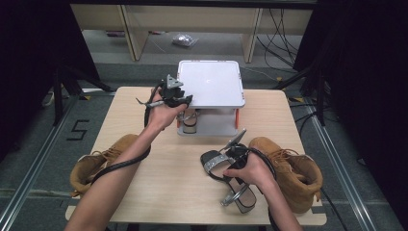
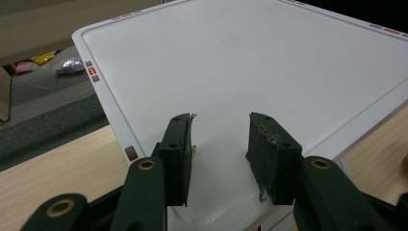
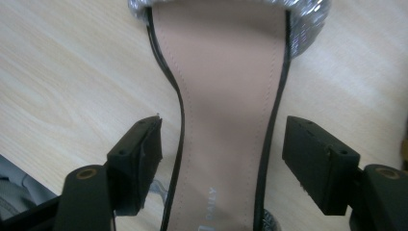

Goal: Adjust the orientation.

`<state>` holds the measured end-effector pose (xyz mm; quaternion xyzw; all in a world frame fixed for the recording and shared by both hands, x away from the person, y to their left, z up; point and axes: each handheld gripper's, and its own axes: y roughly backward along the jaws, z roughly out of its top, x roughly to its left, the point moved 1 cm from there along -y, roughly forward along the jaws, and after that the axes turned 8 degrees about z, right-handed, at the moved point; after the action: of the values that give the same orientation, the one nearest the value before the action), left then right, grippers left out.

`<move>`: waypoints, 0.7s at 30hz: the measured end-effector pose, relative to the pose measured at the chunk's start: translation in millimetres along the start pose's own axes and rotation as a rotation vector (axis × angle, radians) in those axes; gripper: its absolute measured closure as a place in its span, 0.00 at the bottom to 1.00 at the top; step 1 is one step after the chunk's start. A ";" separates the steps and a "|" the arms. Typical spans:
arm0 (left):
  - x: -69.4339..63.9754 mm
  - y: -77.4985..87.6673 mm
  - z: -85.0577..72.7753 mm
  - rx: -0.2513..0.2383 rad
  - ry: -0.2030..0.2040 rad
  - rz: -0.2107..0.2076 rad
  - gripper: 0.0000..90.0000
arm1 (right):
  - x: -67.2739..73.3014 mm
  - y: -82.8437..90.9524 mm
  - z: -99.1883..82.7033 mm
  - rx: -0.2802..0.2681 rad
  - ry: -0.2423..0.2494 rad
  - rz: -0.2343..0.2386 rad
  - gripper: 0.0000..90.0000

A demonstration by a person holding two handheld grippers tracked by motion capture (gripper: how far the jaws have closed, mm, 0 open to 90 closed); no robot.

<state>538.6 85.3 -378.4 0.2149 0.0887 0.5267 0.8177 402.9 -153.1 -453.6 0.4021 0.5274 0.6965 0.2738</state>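
Note:
A black high-heeled sandal [image 1: 242, 194] with a silver toe strap lies on the wooden table [image 1: 159, 192] near its front right. My right gripper [image 1: 219, 161] hangs over it, open. In the right gripper view its jaws stand on either side of the sandal's tan insole [image 3: 221, 72] without touching it. A second sandal [image 1: 190, 121] stands on the lower level of a white two-tier rack [image 1: 211, 84] at the back of the table. My left gripper [image 1: 184, 100] is held over the rack's front left corner, open, with nothing between its fingers [image 2: 176, 154] but the white top [image 2: 240, 62].
A tan boot [image 1: 101, 161] sits at the table's left edge and another tan boot [image 1: 288, 168] at the right, close behind my right hand. Orange legs [image 1: 237, 118] hold up the rack. Beyond the table are wooden furniture legs, cables and a foil packet [image 1: 184, 40] on the floor.

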 end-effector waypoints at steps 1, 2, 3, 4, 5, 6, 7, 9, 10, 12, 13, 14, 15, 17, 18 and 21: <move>0.1 0.3 0.2 0.006 -0.002 0.001 0.67 | 0.9 -2.1 -0.4 0.009 -0.011 0.001 0.34; 0.1 0.4 0.3 0.007 -0.003 0.000 0.67 | 1.1 -3.3 -0.7 0.021 -0.013 0.003 0.34; -0.3 0.3 0.2 0.007 0.002 -0.001 0.68 | -0.1 -6.0 -0.9 0.025 0.001 0.000 0.34; -0.6 0.4 0.1 0.009 0.008 -0.003 0.69 | 0.5 -7.2 -1.0 0.031 -0.009 -0.002 0.34; -0.7 0.5 0.0 0.010 0.012 -0.004 0.70 | 0.0 -9.7 -1.1 0.034 -0.003 0.000 0.34; -0.7 0.4 0.0 0.010 0.017 -0.006 0.71 | -0.5 -11.6 -1.0 0.037 -0.003 0.001 0.34; 0.1 0.7 -0.1 0.017 0.016 -0.006 0.71 | -0.5 -12.7 -0.9 0.046 -0.005 -0.001 0.34; -0.4 0.1 -0.3 0.016 0.045 -0.012 0.73 | -0.5 -14.0 -0.7 0.054 0.003 -0.012 0.34; -0.5 0.1 -0.3 0.015 0.047 -0.015 0.75 | 0.7 -14.9 -0.6 0.058 -0.020 -0.007 0.34; -1.2 0.1 -0.4 0.017 0.054 -0.018 0.78 | -1.6 -17.4 0.5 0.050 0.016 -0.022 0.34; -1.2 0.6 -0.4 0.023 0.051 -0.018 0.81 | -2.4 -18.6 0.9 0.050 0.027 -0.024 0.34; -1.5 1.0 -0.5 0.026 0.051 -0.015 0.83 | -2.8 -19.4 1.6 0.053 0.034 -0.029 0.34; -2.8 0.7 -0.6 0.020 0.067 -0.014 0.86 | -2.0 -21.3 1.5 0.055 0.021 -0.026 0.34; -2.5 1.8 -0.4 0.033 0.060 -0.009 0.91 | -3.4 -23.4 2.4 0.061 0.049 -0.033 0.34; -2.6 2.1 -0.2 0.036 0.058 -0.006 0.92 | -2.5 -24.3 2.2 0.065 0.035 -0.027 0.34; -2.9 2.3 0.3 0.039 0.045 -0.002 0.97 | -1.1 -25.7 3.3 0.068 0.025 -0.031 0.34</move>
<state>535.6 83.4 -377.3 0.2186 0.1176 0.5287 0.8117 405.1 -144.8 -478.1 0.3944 0.5603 0.6788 0.2643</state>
